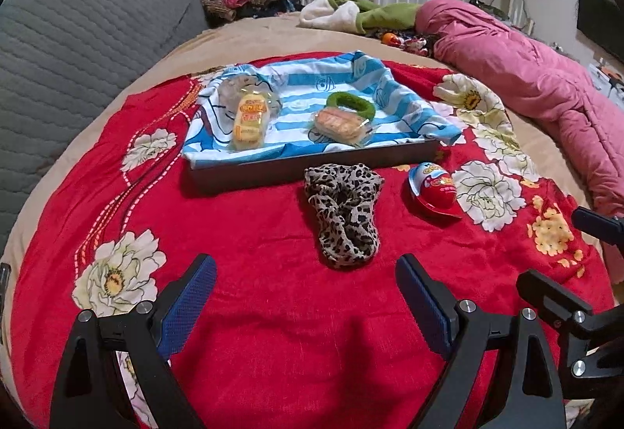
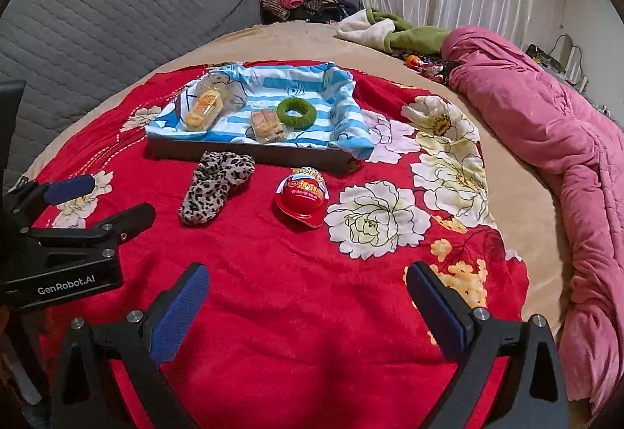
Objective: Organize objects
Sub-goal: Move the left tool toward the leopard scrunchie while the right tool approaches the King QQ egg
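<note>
Left hand-held gripper and right hand-held gripper both wide apart, empty; tray holds two snack packs, one green ring.

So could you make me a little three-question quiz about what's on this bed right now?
1. True or false: the leopard-print scrunchie lies inside the tray.
2. Which ring sits in the tray: A green, B purple, C orange?
3. How many wrapped snacks lie in the tray?

Key: 1 false, it lies on the red blanket beside the egg-shaped toy. 2 A. 3 two.
</note>
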The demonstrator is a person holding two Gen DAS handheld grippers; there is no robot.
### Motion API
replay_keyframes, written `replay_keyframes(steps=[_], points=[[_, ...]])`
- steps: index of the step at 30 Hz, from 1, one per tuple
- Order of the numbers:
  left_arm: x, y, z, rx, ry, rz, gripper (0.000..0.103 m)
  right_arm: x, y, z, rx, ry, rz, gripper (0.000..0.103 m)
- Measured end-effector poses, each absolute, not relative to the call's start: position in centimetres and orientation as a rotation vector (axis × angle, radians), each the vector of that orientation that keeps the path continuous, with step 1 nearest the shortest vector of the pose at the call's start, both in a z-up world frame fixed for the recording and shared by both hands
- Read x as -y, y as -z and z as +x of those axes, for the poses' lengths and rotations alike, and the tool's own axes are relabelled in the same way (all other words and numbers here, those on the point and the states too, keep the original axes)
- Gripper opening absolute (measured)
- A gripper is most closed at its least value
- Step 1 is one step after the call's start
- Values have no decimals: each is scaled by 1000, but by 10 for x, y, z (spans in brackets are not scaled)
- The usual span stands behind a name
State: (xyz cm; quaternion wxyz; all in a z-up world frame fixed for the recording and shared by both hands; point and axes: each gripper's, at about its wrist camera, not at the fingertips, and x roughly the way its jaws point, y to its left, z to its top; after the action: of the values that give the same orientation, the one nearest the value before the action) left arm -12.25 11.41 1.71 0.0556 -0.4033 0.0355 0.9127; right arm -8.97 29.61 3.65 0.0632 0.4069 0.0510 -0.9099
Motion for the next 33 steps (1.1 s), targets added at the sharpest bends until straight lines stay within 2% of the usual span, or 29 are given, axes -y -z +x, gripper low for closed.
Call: replay_keyframes(steps=[33], points=[[-125,27,-198,-90,-2707,-1357,93,-290,11,-162,-206,2675,1331,100]])
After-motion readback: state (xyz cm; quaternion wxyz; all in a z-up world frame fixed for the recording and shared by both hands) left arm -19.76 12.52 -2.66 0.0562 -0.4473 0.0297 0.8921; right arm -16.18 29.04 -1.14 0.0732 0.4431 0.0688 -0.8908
